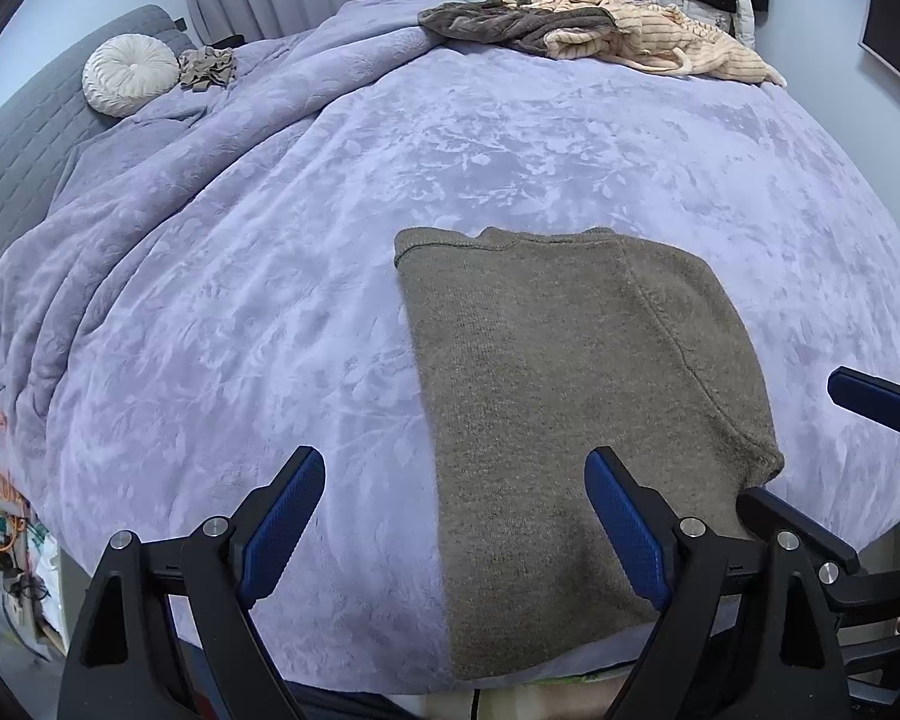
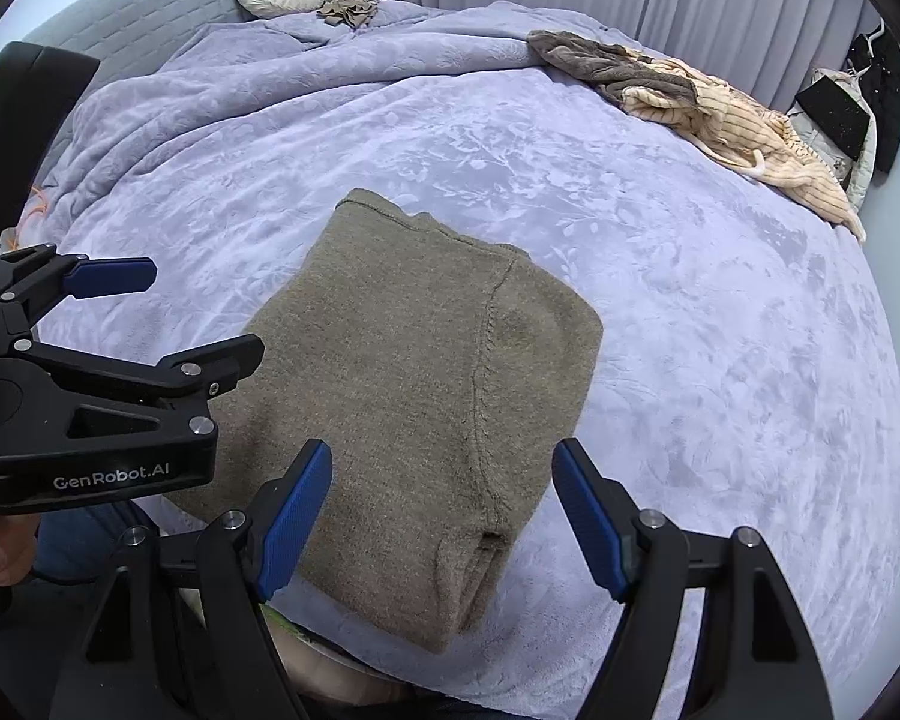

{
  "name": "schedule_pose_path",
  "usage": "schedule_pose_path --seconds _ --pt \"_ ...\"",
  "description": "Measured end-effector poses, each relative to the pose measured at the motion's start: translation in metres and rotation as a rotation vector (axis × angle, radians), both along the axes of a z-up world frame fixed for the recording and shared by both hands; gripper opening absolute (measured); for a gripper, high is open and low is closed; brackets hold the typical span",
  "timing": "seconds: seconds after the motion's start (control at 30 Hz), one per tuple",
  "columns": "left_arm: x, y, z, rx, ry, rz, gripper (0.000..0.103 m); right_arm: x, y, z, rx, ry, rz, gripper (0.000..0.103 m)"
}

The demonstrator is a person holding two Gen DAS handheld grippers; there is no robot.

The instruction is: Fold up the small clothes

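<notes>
An olive-brown knit garment [image 1: 570, 396] lies folded into a flat rectangle near the front edge of the bed; it also shows in the right wrist view [image 2: 414, 384]. My left gripper [image 1: 456, 516] is open and empty, hovering above the garment's near left edge. My right gripper [image 2: 444, 510] is open and empty, above the garment's near right corner. The left gripper also shows at the left of the right wrist view [image 2: 168, 306], and one blue finger of the right gripper shows at the right edge of the left wrist view [image 1: 870, 399].
The bed is covered by a lilac plush blanket [image 1: 270, 276]. A pile of grey and cream striped clothes [image 1: 600, 30] lies at the far right. A round white cushion [image 1: 129, 75] and a small crumpled taupe cloth [image 1: 207, 67] sit by the grey headboard [image 1: 24, 162]. Curtains hang behind.
</notes>
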State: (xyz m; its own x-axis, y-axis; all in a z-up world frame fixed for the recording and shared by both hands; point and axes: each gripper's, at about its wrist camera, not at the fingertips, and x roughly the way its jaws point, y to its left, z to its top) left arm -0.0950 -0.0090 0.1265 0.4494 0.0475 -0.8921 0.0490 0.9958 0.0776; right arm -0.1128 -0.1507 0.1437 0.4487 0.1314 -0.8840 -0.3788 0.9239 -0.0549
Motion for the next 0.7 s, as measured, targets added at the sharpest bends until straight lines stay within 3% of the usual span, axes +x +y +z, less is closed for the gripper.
schedule_pose_path --seconds 0.53,0.7 --pt "0.009 0.01 -0.005 -0.005 0.046 0.041 0.089 0.0 0.005 0.001 -0.038 0.0 -0.002 0.079" --pt "0.014 0.01 -0.01 -0.047 0.077 0.023 0.089 0.007 0.002 0.004 -0.042 -0.002 -0.003 0.079"
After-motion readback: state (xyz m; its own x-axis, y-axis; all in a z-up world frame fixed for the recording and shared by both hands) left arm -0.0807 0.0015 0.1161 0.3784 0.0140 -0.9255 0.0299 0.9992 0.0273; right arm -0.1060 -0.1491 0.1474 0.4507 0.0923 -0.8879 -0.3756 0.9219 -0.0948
